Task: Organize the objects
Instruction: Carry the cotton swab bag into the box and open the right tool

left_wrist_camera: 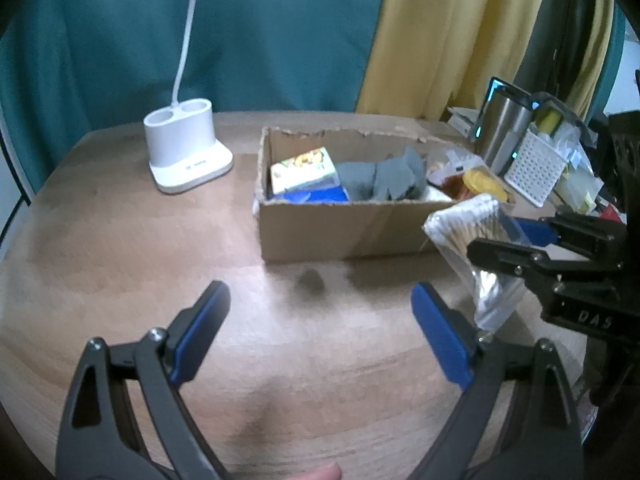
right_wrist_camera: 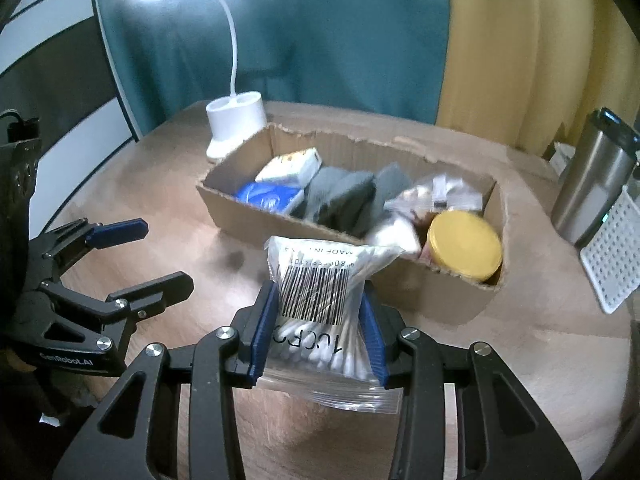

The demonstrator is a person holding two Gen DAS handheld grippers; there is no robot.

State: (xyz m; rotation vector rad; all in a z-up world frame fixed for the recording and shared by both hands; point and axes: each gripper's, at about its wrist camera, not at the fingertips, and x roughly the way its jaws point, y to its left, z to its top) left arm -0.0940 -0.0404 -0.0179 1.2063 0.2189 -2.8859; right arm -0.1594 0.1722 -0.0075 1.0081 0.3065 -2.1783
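Now the cotton swab bag (right_wrist_camera: 320,312) sits pinched in the right hand-held gripper (right_wrist_camera: 320,332).

Wooden table (left_wrist_camera: 120,248) — cardboard box (left_wrist_camera: 320,228), lamp base (left_wrist_camera: 188,152), steel tumbler (right_wrist_camera: 592,192).

Open brown cardboard box (right_wrist_camera: 400,296) on wooden worktop (left_wrist_camera: 120,248); white plastic lamp base (left_wrist_camera: 186,152) to its left rear. In box, L to R: white printed carton (right_wrist_camera: 290,166), grey cloths (right_wrist_camera: 344,196), yellow-lidded jar (right_wrist_camera: 464,246). Clear bag of cotton swabs (right_wrist_camera: 320,304) in front of box, nr R end.

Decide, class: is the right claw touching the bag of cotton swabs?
Touching. The right wrist view shows the right claw with both blue pads pressed against the sides of the bag of cotton swabs, pinching it.
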